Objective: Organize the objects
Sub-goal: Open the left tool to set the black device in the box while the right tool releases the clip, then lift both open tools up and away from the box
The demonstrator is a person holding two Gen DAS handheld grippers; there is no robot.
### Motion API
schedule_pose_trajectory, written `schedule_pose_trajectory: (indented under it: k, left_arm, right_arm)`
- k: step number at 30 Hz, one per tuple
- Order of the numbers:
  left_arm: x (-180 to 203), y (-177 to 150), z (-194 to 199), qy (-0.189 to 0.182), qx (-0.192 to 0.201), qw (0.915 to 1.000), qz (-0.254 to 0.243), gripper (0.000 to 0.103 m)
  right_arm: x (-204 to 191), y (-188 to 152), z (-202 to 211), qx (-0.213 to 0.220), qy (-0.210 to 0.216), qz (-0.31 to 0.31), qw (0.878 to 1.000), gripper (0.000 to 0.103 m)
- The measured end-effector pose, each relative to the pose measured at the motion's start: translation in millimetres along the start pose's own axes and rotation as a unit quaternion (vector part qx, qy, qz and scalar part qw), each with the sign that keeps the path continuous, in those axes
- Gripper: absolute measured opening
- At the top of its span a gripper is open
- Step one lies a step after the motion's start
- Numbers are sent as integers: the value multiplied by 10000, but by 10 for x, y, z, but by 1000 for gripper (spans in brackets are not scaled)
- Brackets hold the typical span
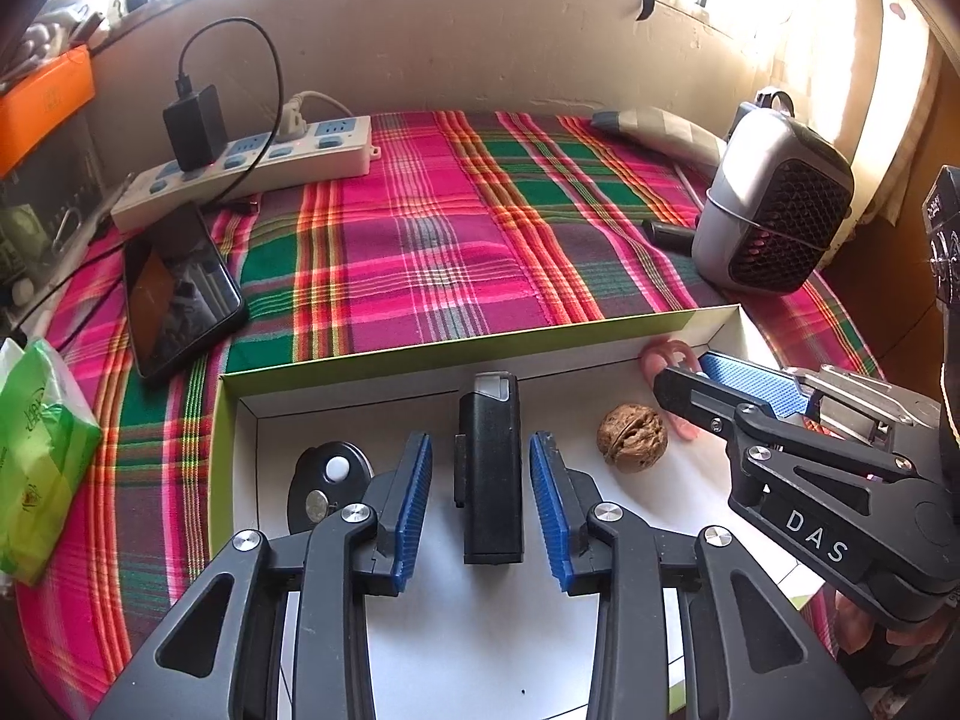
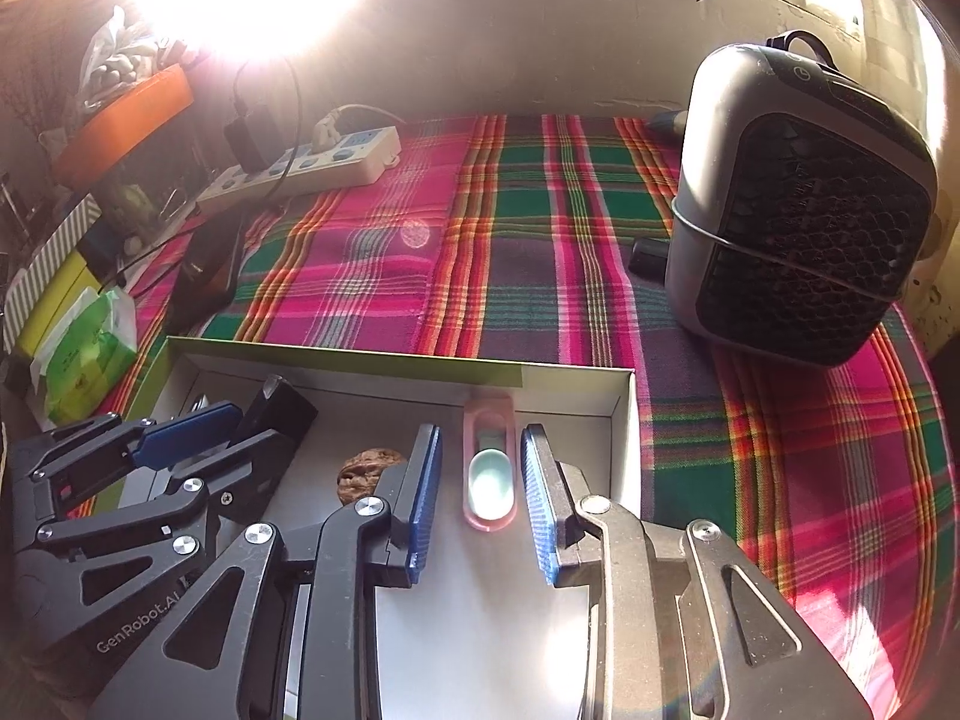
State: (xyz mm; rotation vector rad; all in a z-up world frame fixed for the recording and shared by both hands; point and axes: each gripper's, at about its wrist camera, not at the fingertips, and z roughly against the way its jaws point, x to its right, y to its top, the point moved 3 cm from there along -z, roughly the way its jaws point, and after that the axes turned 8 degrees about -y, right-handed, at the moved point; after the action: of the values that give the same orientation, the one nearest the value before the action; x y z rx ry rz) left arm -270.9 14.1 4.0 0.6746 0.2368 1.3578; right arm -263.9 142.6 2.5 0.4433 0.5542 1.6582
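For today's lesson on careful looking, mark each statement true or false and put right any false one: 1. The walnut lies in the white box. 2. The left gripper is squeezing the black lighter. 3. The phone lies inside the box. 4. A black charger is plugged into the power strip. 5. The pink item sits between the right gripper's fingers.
1. True: the walnut lies in the white box.
2. False: the left gripper is open, with a gap on each side of the black lighter.
3. False: the phone lies on the plaid cloth, outside the box.
4. True: the black charger sits in the power strip.
5. True: the pink item lies between the fingers of the right gripper, untouched.
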Motion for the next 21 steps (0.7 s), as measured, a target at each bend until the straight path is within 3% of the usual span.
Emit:
schedule_pose_trajectory:
  k: [4, 21]
  left_arm:
    - [10, -27, 78, 7, 65, 10000, 9, 32]
    - [78, -237, 475, 33, 332, 9994, -4, 32]
  right_arm:
    - [-5, -22, 72, 52, 9, -37, 10000, 36]
    - [-42, -181, 451, 348, 113, -164, 9992, 36]
